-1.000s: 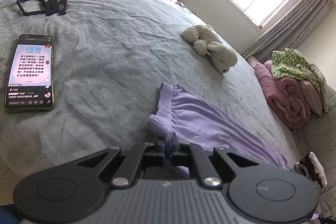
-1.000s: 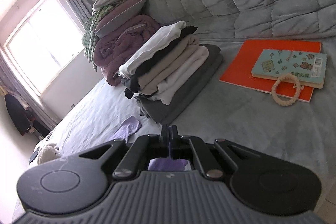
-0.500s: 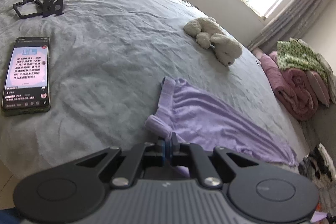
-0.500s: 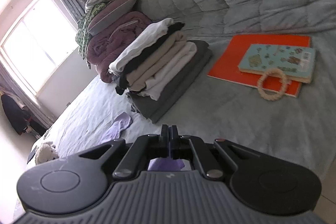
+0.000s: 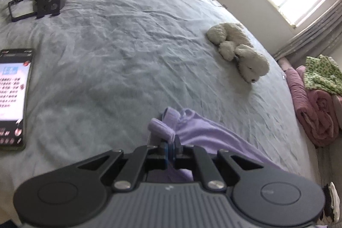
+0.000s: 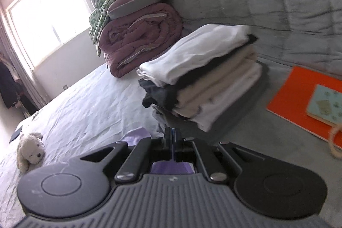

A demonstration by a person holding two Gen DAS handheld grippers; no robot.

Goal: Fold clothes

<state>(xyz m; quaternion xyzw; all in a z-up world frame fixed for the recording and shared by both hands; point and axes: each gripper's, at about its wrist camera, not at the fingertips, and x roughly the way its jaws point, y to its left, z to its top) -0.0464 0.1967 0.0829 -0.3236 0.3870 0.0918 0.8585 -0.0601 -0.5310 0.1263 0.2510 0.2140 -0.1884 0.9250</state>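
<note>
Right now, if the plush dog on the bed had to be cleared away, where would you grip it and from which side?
Probably across the plush dog's narrow middle, between the rounded body and the head. It lies flat on its side on the bed sheet with nothing touching it, so come from above, fingers straddling that waist. The head and rump look too bulky and soft for a sure pinch.

A smartphone (image 5: 12, 97) lies on the bed, its screen cut off by the left edge and its text too blurred to read. In the right wrist view, the orange book (image 6: 299, 97) and a beaded ring (image 6: 334, 142) run off the right edge, while the purple garment (image 6: 171, 167) is mostly hidden behind the gripper body.
</note>
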